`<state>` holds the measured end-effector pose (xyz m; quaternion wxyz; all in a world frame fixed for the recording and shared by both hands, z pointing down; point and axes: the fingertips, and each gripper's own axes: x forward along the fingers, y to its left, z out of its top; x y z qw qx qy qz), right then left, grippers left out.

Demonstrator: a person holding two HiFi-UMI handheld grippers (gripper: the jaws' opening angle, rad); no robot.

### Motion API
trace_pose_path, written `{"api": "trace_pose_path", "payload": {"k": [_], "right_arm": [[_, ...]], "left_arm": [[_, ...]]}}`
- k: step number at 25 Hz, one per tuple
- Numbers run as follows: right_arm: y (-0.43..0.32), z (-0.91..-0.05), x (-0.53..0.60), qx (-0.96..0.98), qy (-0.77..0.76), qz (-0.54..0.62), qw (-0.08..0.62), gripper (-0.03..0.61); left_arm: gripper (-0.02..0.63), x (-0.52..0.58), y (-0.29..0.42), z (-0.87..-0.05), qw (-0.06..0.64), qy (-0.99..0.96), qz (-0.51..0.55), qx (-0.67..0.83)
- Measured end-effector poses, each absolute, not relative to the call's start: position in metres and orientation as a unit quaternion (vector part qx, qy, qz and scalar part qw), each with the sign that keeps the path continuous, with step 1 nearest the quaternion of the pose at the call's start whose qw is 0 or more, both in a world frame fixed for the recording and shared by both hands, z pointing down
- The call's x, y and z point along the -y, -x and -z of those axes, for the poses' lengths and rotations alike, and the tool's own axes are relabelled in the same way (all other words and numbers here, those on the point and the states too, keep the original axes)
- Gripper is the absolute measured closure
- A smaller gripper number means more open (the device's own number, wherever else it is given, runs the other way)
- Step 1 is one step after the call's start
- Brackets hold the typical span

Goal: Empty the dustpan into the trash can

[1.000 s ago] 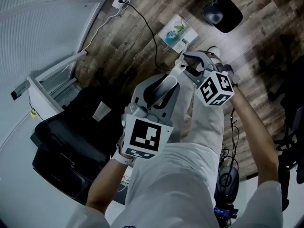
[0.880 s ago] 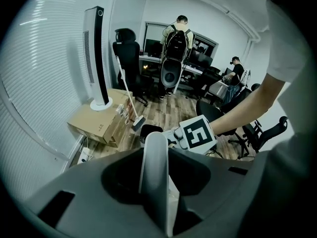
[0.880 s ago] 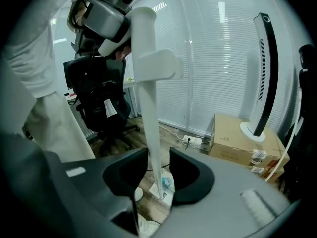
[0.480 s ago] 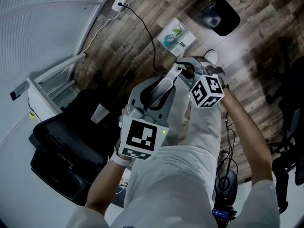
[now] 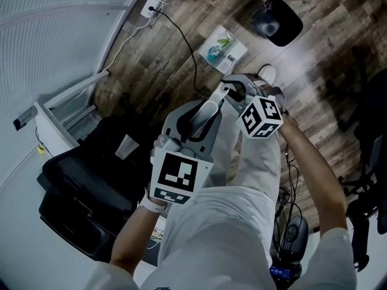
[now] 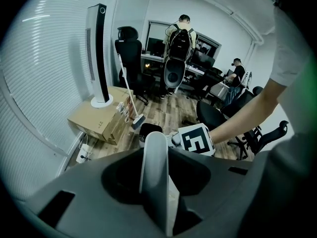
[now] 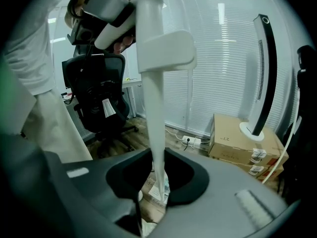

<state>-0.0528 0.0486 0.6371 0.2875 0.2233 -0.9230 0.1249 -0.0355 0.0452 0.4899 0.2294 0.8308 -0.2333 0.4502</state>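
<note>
Dustpan handle [image 5: 210,109] is long, thin and pale grey, up over the person's leg [image 5: 260,162]. The left gripper [image 5: 195,124] squeezes it. The right gripper [image 5: 237,89] has just been closing on it too. Only the right gripper view shows its bracket [image 7: 166,51]. The pan itself is hidden.

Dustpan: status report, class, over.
Left gripper shut on handle. Right gripper just closed on it. Trash can ahead, not reached. Cable, leaflet on floor between.

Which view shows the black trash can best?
The head view: the round black trash can sits unobstructed on the wood floor. The left gripper view shows only its top behind the white handle; the right gripper view shows none.
</note>
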Motion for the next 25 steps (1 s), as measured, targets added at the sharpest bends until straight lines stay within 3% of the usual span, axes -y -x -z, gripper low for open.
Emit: {"api": "trace_pose_path", "payload": {"k": [25], "right_arm": [[0.036,-0.571,-0.053,0.920,-0.258,-0.111,0.273,0.491]], "left_arm": [[0.486,-0.053,0.020,-0.424,0.209,-0.842,-0.439,0.234]]}}
